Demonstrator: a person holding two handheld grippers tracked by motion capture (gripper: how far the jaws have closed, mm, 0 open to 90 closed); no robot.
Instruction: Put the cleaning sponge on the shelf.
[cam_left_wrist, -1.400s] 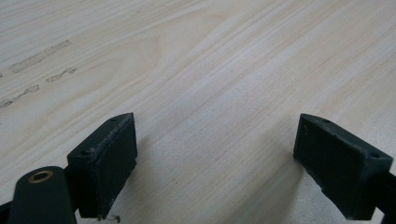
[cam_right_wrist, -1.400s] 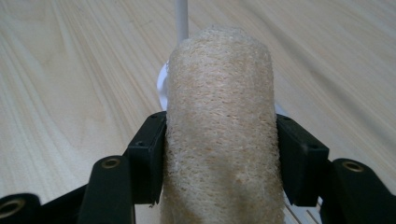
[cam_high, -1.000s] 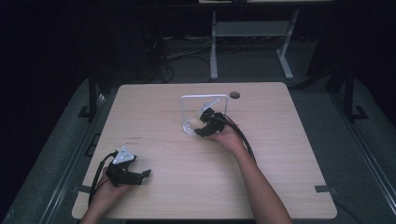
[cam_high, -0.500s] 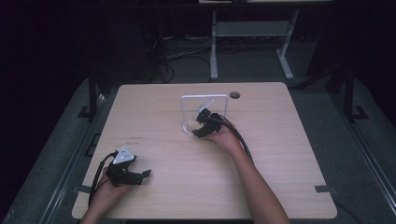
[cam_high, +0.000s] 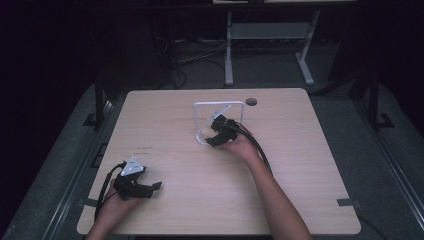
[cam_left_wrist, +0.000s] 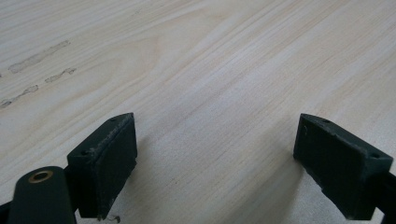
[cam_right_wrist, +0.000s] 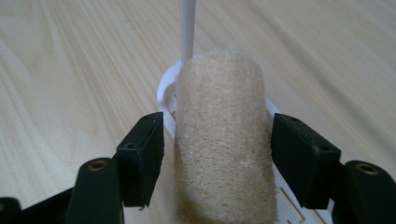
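Right gripper (cam_high: 210, 136) at white rack (cam_high: 200, 107), fingers (cam_right_wrist: 142, 156) flanking sponge (cam_right_wrist: 222, 140)

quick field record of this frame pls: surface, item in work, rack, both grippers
surface: light wood table
item in work: tan loofah-like sponge roll, resting on the base of the rack
rack: white wire rack near the table's far middle, its thin post rising just behind the roll
right gripper: at the rack, jaws on either side of the roll with narrow gaps, not pressing; they have just been opening
left gripper: near the table's front left corner, jaws wide open over bare wood, nothing between them
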